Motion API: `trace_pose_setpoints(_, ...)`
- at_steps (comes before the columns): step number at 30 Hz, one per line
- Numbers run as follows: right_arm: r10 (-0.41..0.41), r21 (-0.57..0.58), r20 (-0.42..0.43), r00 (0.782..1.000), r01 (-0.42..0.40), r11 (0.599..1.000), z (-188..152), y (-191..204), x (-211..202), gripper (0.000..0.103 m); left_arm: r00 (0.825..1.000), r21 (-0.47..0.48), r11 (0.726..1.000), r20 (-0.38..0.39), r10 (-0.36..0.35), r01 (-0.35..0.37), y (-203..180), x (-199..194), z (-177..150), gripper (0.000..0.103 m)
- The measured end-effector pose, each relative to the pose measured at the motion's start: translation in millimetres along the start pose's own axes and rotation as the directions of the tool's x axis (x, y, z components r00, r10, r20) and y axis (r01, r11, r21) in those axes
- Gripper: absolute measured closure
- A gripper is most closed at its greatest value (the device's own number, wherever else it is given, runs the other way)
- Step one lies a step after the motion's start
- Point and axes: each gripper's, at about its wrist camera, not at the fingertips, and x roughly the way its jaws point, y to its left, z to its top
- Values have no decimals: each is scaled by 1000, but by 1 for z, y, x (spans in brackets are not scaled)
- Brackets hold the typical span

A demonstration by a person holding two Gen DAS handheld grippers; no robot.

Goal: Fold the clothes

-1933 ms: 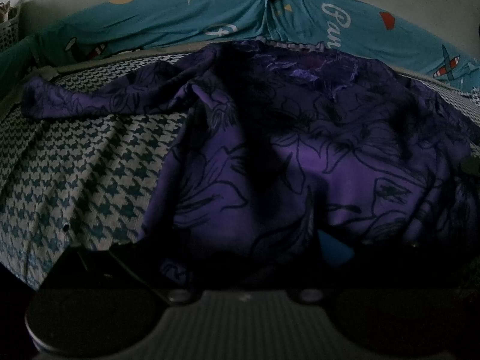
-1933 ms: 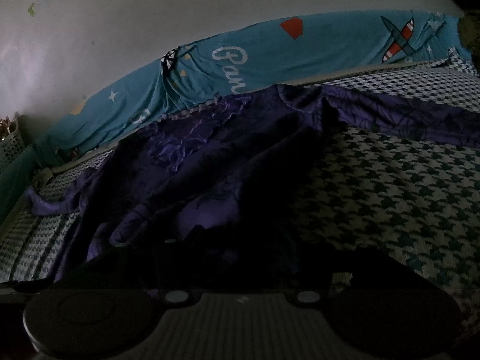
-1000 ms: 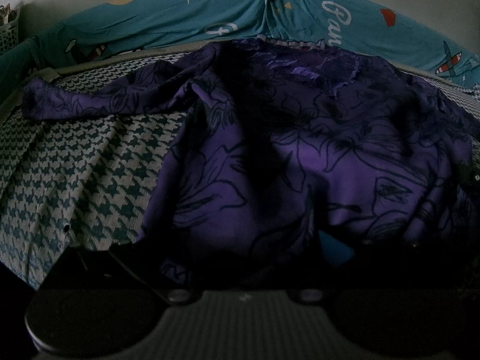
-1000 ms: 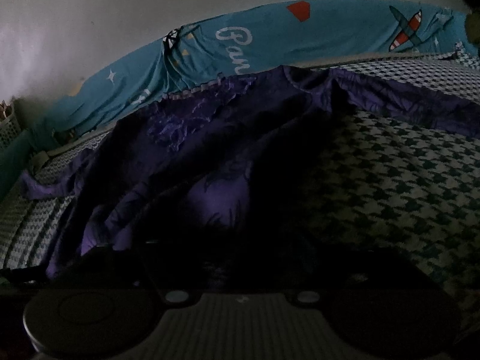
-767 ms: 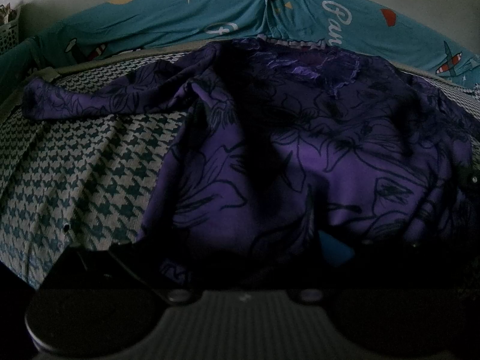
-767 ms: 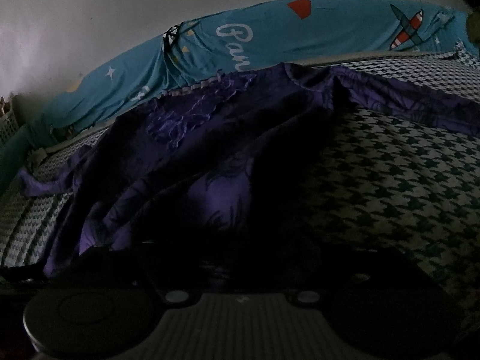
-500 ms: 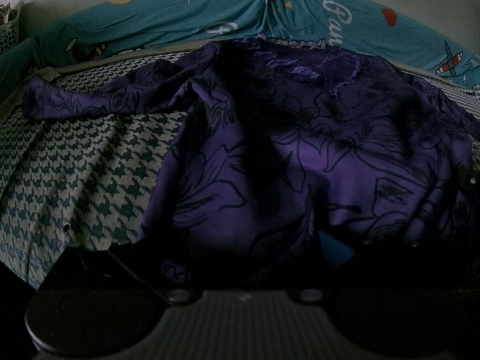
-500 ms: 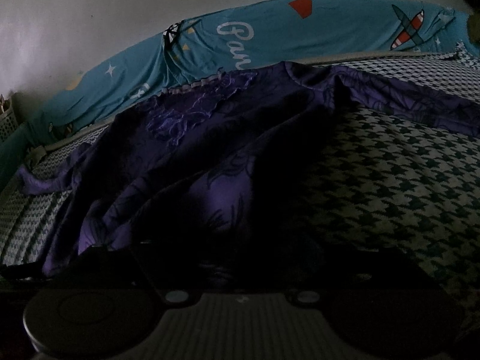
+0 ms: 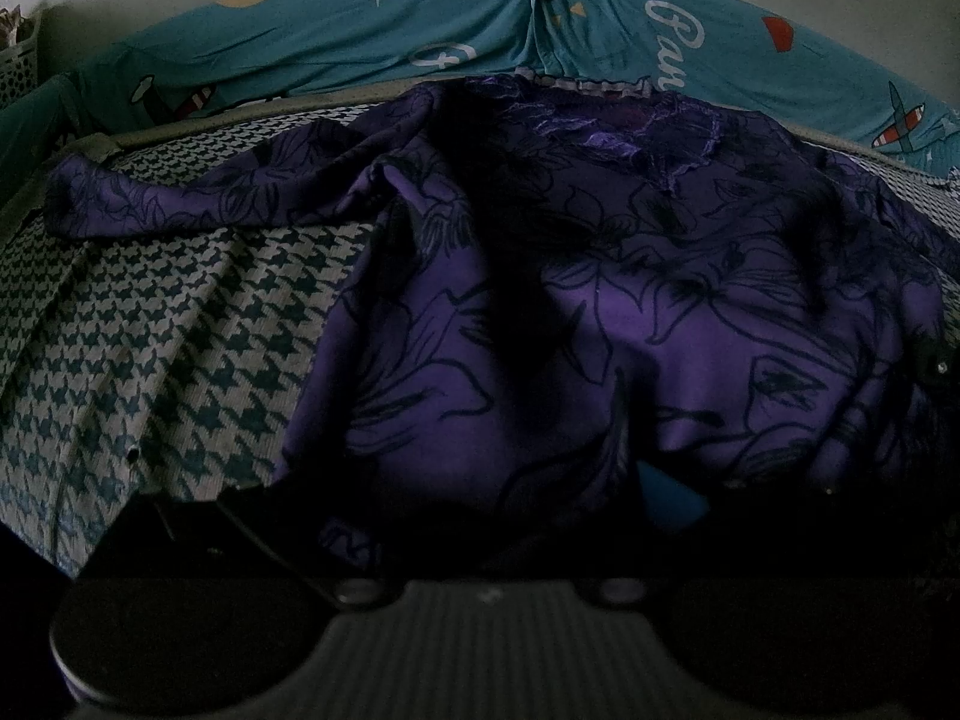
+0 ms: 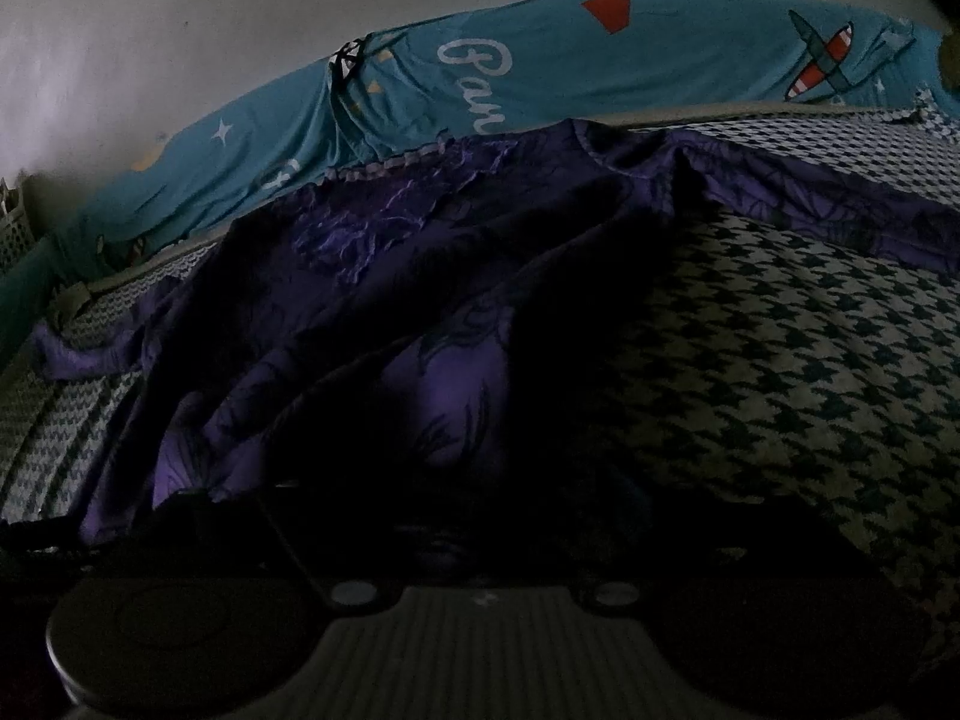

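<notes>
A purple garment with dark flower outlines lies spread on the houndstooth bed sheet, lace neckline at the far side and one sleeve stretched left. My left gripper sits low at the near hem, its dark fingers wide apart, the hem lying between them. In the right wrist view the same garment fills the left and middle. My right gripper rests at its near right edge. Its jaws are opening, with cloth lying loose between them in deep shadow. It also shows as a dark shape at the garment's right side.
A teal printed cloth with stars and planes runs along the far side of the bed against a pale wall. A white basket stands at the far left. Bare sheet lies right of the garment.
In the right wrist view the cloth near the right gripper has sunk flatter and the picture has levelled a little. The left wrist view is unchanged.
</notes>
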Motion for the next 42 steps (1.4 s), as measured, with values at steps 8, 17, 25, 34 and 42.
trace_pose_setpoints(8, -7, -6, -1, 1000, 7, 1000, 0, 2, 2, 16, 1000, -3, 1000, -1, 2, -2, 0, 0, 0, 0)
trace_pose_setpoints(17, -8, -7, 4, 1000, 8, 1000, -1, 3, 2, 16, 1000, -9, 1000, 0, 8, -8, -1, 0, 1, 0)
trace_pose_setpoints(25, -10, -51, 168, 986, 19, 999, 6, 12, -23, 16, 1000, -45, 999, 6, 1, -1, 6, -5, 5, 0)
trace_pose_setpoints(34, 182, -186, 204, 962, -145, 972, 7, 47, -35, 16, 996, -70, 995, 39, 74, -72, 28, -19, 21, 0)
trace_pose_setpoints(42, 334, -238, 79, 939, -307, 921, -4, 84, -15, 16, 988, -83, 987, 62, 143, -138, 57, -26, 47, 0)
